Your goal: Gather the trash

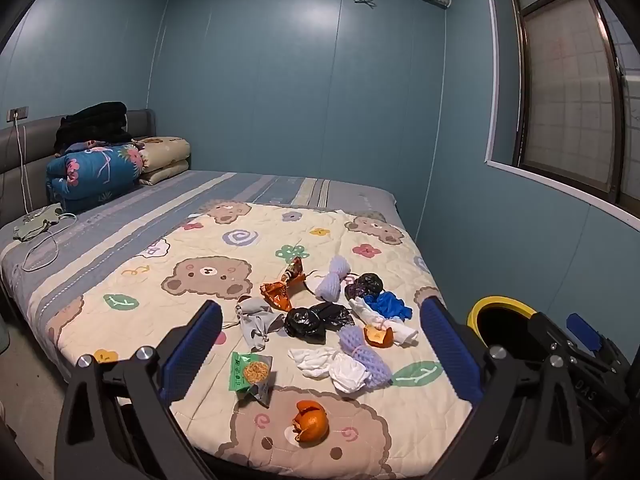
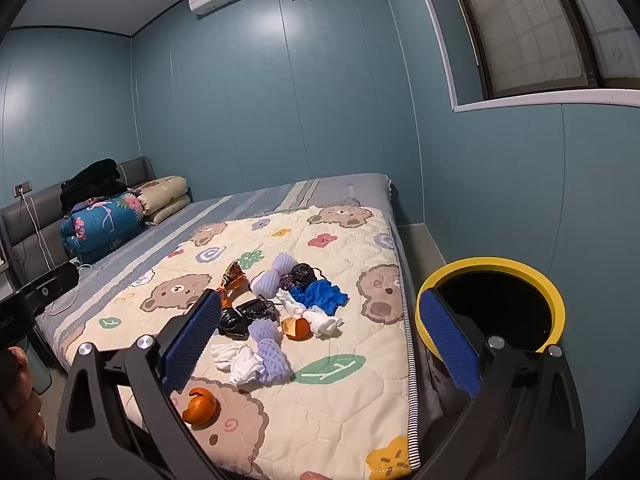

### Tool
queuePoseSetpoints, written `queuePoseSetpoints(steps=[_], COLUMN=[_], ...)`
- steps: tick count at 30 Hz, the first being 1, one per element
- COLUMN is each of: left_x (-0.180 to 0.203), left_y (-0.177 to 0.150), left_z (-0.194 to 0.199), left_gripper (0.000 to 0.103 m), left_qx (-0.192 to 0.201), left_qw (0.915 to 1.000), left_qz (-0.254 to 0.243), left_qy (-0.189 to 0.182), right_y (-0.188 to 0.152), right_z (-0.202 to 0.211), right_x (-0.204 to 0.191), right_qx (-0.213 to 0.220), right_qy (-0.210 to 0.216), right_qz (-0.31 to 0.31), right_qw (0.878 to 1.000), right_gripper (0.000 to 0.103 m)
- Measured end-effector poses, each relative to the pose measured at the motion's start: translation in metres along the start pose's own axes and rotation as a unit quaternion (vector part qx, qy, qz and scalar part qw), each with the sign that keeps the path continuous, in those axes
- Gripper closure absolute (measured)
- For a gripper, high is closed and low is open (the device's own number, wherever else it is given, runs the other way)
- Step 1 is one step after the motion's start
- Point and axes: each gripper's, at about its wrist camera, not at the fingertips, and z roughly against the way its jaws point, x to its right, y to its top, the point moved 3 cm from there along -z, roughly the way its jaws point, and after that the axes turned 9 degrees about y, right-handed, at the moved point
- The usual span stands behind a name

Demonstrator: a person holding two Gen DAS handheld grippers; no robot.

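Scattered over the bear-print quilt [image 1: 132,280] near the foot of the bed [image 1: 100,216]: crumpled trash in a loose heap. Nearest the foot edge, an orange peel [image 1: 310,426], curled and open. Just beyond, a green snack packet [image 1: 250,376], flattened and torn. Toward the right edge, white tissue [image 1: 336,366] touching purple foam netting [image 1: 366,360]; behind these, black plastic bags [image 1: 316,320], a blue glove [image 1: 388,306], an orange wrapper [image 1: 280,296], a grey cloth [image 1: 256,322].

Off the bed's right edge, close beside the foot corner, a yellow-rimmed bin [image 2: 556,300], dark inside, mouth open upward. Bare quilt all around the heap toward the left edge and the head end; folded bedding [image 1: 96,168] stacked at the far head corner, well apart.

Left gripper [image 1: 320,344] spread wide, nothing between the blue pads, hanging above the foot edge. Right gripper [image 2: 320,340] likewise wide and empty, one finger over the quilt, the other in front of the bin's rim.
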Motion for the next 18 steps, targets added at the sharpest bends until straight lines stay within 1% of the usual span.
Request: queuePoseSetpoints(steps=[14, 18], left_x=[0.0013, 0.0005], left_y=[0.0039, 0.0001], left_z=[-0.0026, 0.0009], left_gripper=[0.007, 0.007], left_qx=[0.001, 0.006], left_qw=[1.0000, 1.0000], left_qz=[-0.003, -0.001], left_qy=[-0.002, -0.001], right_y=[-0.0001, -0.0005], right_z=[-0.0008, -0.0004], right_x=[-0.0005, -0.0001], right_qx=[-0.001, -0.001], right_qy=[-0.001, 0.000], right_qz=[0.000, -0.001], right_qw=[1.000, 1.000], right_gripper=[0.008, 0.008])
